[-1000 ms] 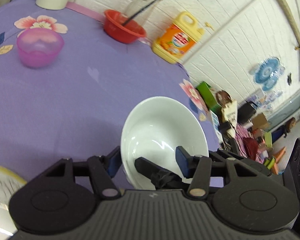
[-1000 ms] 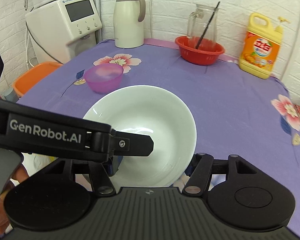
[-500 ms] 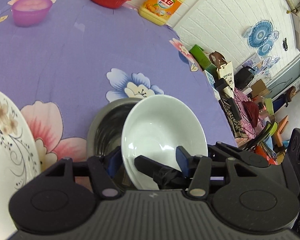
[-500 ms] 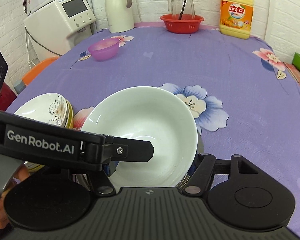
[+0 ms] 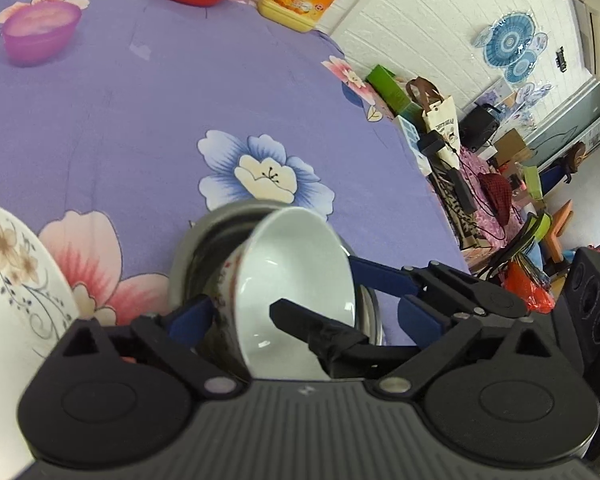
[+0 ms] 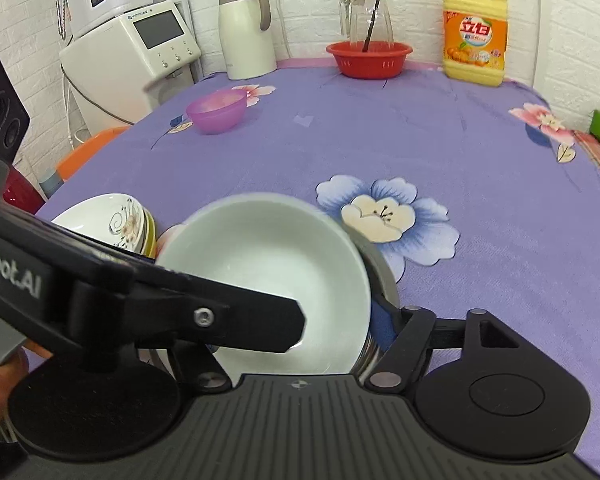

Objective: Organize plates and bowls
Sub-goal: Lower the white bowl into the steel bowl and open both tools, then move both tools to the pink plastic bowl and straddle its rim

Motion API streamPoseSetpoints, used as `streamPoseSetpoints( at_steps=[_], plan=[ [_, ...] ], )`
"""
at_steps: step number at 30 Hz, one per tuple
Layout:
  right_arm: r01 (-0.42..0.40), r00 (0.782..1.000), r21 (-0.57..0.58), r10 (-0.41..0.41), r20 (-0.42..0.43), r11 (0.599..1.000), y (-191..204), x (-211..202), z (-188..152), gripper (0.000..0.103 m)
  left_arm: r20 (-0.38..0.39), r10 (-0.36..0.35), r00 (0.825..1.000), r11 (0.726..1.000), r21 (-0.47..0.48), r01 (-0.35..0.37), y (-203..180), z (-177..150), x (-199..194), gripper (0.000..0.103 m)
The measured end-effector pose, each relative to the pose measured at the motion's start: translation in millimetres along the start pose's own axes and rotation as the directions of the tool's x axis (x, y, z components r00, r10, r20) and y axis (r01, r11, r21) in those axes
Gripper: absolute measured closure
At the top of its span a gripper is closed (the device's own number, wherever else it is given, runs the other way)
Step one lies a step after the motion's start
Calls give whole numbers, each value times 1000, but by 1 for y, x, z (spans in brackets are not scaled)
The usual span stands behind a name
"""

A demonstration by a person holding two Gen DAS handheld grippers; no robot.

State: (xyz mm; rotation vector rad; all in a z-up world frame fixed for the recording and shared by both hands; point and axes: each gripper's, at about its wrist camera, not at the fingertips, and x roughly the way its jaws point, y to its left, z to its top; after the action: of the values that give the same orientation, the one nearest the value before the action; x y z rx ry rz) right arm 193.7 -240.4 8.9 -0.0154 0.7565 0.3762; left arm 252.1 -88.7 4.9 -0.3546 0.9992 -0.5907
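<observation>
A big table with a purple flower cloth [image 6: 440, 136] fills most of both views. At its near edge sits a round metal bowl [image 5: 188, 248], and a white bowl [image 5: 300, 272] lies inside it, tipped up on one side in the left wrist view. From the right wrist view the white bowl [image 6: 268, 276] covers nearly all of the metal bowl [image 6: 382, 276].

Just beside them, on the left, is a stack of flowered plates [image 6: 108, 220]. A yellow soap jug [image 6: 475, 36], a white kettle [image 6: 246, 32] and a red basket [image 6: 370, 58] stand far back by the wall. A small purple bowl [image 6: 217, 112] sits alone, well apart from the others.

The left gripper [image 5: 296, 316] has just been opening its jaws. They now stand wide, with the white bowl between them, and the blue pads do not press on it. The right gripper [image 6: 284, 332] is wide open too. Its fingers sit on either side of the 2 bowls and squeeze nothing.
</observation>
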Motion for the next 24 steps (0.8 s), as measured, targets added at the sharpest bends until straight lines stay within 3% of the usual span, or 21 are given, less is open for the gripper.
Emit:
streamPoseSetpoints(
  at_steps=[8, 24],
  plan=[
    [9, 999, 33, -10, 46, 999, -6, -9, 4, 0, 112, 19, 994, 999, 34, -23, 4, 10, -38, 2],
    [32, 999, 80, -35, 38, 996, -10, -7, 13, 0, 208, 123, 970, 991, 28, -131, 31, 13, -52, 2]
  ],
)
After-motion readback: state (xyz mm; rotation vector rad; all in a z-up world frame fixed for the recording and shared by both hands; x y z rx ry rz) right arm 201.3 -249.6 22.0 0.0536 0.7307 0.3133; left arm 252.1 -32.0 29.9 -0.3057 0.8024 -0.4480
